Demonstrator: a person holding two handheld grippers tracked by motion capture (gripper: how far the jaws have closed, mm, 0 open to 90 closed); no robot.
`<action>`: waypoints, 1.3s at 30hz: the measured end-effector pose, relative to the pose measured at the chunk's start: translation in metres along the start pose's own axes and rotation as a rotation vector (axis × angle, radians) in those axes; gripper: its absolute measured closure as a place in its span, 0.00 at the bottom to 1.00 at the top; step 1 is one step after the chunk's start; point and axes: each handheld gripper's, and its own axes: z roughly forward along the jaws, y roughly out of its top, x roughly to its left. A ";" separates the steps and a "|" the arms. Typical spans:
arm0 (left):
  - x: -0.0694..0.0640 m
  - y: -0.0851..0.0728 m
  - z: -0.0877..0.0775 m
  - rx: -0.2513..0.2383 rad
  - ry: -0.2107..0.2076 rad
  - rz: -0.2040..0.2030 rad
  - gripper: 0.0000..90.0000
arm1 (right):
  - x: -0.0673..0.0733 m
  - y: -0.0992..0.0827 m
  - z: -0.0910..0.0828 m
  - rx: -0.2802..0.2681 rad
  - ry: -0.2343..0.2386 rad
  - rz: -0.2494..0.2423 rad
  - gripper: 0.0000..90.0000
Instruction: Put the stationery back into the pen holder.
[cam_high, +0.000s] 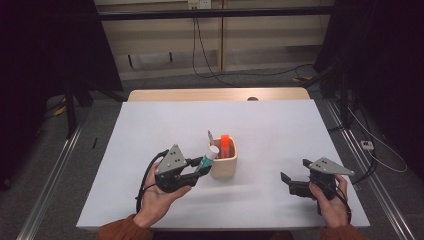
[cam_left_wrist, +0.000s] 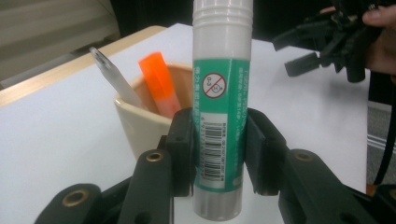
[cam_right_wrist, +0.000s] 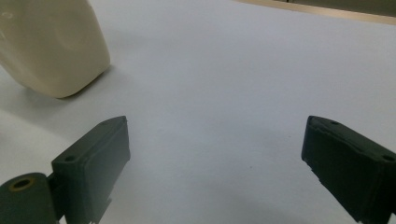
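Left gripper (cam_left_wrist: 219, 154) clamps the glue stick (cam_left_wrist: 220, 93) beside the cup (cam_high: 223, 161), mid-worktop; next, tip it in. Right gripper (cam_right_wrist: 215, 154) fingers wide, empty.

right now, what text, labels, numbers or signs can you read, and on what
glue stick, green label: a round red prohibition sign, circle with a slash; no words in it that can be read.
glue stick, green label: vertical lines of white print, too small and blurred to read.
glue stick, white patch: a barcode with digits beside it, too blurred to read.
cup, orange marker, metal blade: no text seen.
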 end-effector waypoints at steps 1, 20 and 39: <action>0.001 0.002 0.000 -0.008 0.001 -0.011 0.74 | 0.000 -0.001 0.000 -0.003 0.002 0.004 0.07; 0.011 0.033 0.021 -0.067 0.021 -0.043 0.74 | 0.000 -0.004 0.002 0.001 0.006 0.000 0.06; 0.020 0.042 0.048 -0.092 0.070 -0.039 0.74 | 0.000 -0.004 0.002 0.007 0.028 0.002 0.05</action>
